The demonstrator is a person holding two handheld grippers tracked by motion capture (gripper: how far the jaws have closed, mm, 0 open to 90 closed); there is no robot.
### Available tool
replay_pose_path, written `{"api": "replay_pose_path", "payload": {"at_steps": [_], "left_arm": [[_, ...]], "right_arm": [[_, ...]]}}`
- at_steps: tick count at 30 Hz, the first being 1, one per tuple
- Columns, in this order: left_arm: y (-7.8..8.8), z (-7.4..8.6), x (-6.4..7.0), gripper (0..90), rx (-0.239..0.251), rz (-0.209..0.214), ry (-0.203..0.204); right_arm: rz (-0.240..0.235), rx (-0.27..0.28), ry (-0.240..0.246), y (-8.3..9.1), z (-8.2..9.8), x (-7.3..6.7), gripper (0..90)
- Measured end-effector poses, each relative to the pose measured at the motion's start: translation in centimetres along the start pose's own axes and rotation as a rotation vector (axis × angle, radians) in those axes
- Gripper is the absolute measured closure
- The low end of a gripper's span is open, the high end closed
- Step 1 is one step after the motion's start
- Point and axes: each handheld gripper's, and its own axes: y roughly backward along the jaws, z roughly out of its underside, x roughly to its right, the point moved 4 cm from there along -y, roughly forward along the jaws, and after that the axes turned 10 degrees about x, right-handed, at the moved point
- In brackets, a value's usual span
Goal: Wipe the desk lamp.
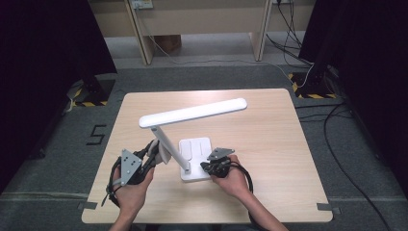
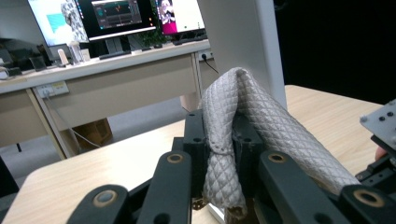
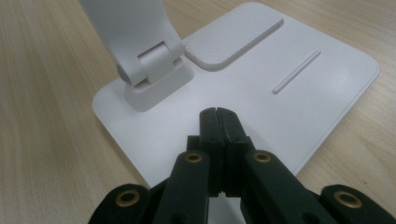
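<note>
- High view: white desk lamp (image 1: 192, 139) sits mid-table, left gripper (image 1: 153, 155) up against its slanted arm, right gripper (image 1: 206, 167) at the base's near edge.
- Left gripper view gets what that misses: jaws clamped on a folded grey quilted cloth (image 2: 243, 135), pressed to the lamp arm (image 2: 245, 42).
- Right gripper view: jaws fully closed, empty, tips over the lamp base (image 3: 261, 93) by the hinge.

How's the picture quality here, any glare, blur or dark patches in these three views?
High view: even light on the table, black corners, lamp head nearly blown out. Left gripper view: cloth sharp, monitors behind glaring and soft. Right gripper view: lamp base softly lit, the closest jaw parts slightly blurred.
</note>
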Motion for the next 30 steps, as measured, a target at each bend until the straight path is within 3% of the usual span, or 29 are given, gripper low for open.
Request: {"api": "replay_pose_path", "payload": {"at_steps": [19,30], "left_arm": [[-0.5,2.4,0.6,79.5,-0.054,0.019,0.047],[-0.9,4.5,1.1,79.6,-0.112,0.035,0.073]], "right_arm": [[0.000,0.002,0.001,0.0,0.0,0.0,90.0],[0.000,0.003,0.000,0.0,0.1,0.0,90.0]]}}
